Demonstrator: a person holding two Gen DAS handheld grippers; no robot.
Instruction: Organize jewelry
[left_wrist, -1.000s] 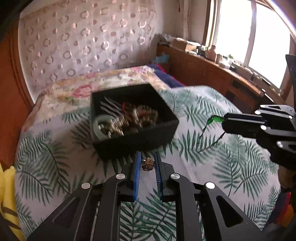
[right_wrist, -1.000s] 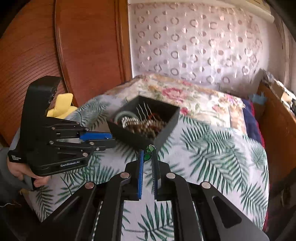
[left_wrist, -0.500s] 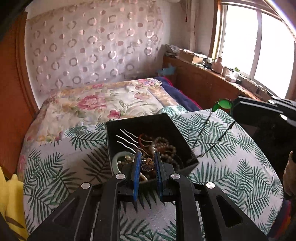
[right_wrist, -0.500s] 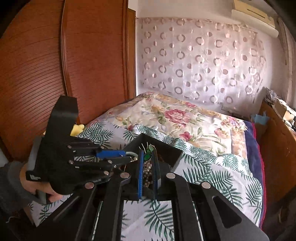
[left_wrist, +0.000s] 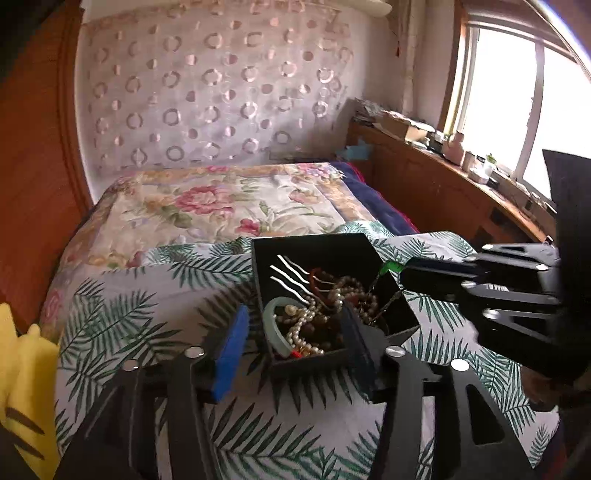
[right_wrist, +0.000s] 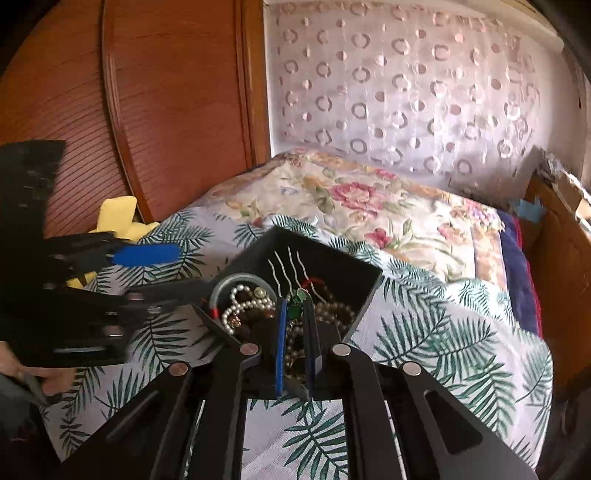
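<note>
A black jewelry box (left_wrist: 306, 239) (right_wrist: 332, 254) sits on the fern-print bedspread, holding pearl strings (left_wrist: 306, 321), a pale green bangle (left_wrist: 272, 325) and wavy hair pins (left_wrist: 291, 275). My left gripper (left_wrist: 293, 317) (right_wrist: 192, 269) hovers over the box's near corner. Its jaws are opening and nothing is held between them. My right gripper (right_wrist: 294, 306) (left_wrist: 404, 271) is shut on a green pendant (right_wrist: 295, 298) (left_wrist: 391, 266) above the box's right side. The pendant's dark cord (left_wrist: 388, 302) hangs down into the box.
A yellow plush toy (left_wrist: 22, 373) (right_wrist: 118, 218) lies at the bed's left edge by the wooden wardrobe (right_wrist: 166, 110). A floral quilt (left_wrist: 221, 206) covers the far half of the bed. A cluttered wooden ledge (left_wrist: 461, 166) runs under the window.
The left gripper has opened and the small flower brooch is gone from between its fingers. Both grippers have come closer over the box, the right one carrying the green pendant.
</note>
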